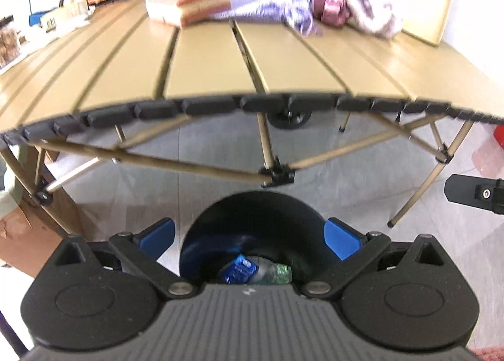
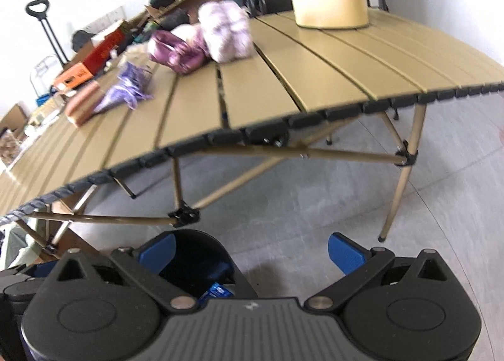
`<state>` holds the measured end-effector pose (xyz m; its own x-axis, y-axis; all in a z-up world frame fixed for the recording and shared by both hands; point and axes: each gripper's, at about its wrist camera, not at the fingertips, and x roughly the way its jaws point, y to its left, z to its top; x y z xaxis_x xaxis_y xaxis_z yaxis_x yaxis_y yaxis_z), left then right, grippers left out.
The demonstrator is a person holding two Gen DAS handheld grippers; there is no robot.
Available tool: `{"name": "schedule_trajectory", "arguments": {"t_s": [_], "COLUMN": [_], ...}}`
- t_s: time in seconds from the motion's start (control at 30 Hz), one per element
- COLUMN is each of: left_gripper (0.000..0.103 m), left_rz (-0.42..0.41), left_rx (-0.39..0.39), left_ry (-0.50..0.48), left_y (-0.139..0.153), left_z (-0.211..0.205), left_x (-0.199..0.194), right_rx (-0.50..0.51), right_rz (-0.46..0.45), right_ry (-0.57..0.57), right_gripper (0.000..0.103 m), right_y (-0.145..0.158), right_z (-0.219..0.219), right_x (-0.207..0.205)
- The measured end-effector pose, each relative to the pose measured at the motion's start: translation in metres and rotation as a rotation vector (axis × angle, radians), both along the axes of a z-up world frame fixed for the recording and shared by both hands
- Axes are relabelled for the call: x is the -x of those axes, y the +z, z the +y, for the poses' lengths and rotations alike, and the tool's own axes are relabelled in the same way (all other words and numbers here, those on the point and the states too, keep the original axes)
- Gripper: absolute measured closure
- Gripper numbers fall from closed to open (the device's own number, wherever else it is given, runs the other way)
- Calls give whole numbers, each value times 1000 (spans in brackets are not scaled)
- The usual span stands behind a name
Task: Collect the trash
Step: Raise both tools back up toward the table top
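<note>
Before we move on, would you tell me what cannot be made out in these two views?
- Bin contents, left wrist view: only a bottle with a blue label shows; the gripper body hides the rest.
- Bin, right wrist view: mostly behind the right gripper.
- Purple items on the table: motion blur prevents identification.
- Right gripper, left wrist view: cut off by the edge.

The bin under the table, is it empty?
No, the bin already holds a plastic bottle with a blue label, seen lying at its bottom in the left wrist view.
</note>
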<state>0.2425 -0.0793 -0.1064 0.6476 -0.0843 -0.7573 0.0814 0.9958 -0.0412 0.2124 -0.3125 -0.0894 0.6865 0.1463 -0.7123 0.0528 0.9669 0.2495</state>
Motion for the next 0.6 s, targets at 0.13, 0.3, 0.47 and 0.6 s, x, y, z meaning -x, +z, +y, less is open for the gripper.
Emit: {"name": "schedule_trajectory", "arguments": {"t_s": [0.13, 0.3, 0.47, 0.6], "left_gripper": [0, 0, 0, 0], "left_rz": [-55, -137, -215, -266], "left_rx": [26, 42, 56, 69], "left_ry": [1, -4, -1, 32], "left_y": [16, 38, 56, 70], "left_z": [9, 14, 21, 33], "left_x": [5, 13, 18, 17], "right_rx": [-25, -35, -45, -43], "right_rz": [-56, -113, -154, -191], "right_ry": [24, 33, 51, 72], "right_gripper": [0, 0, 0, 0], "right_y": [17, 34, 46, 55], "right_z": [0, 4, 13, 25], "right_x": [3, 3, -6, -13]}}
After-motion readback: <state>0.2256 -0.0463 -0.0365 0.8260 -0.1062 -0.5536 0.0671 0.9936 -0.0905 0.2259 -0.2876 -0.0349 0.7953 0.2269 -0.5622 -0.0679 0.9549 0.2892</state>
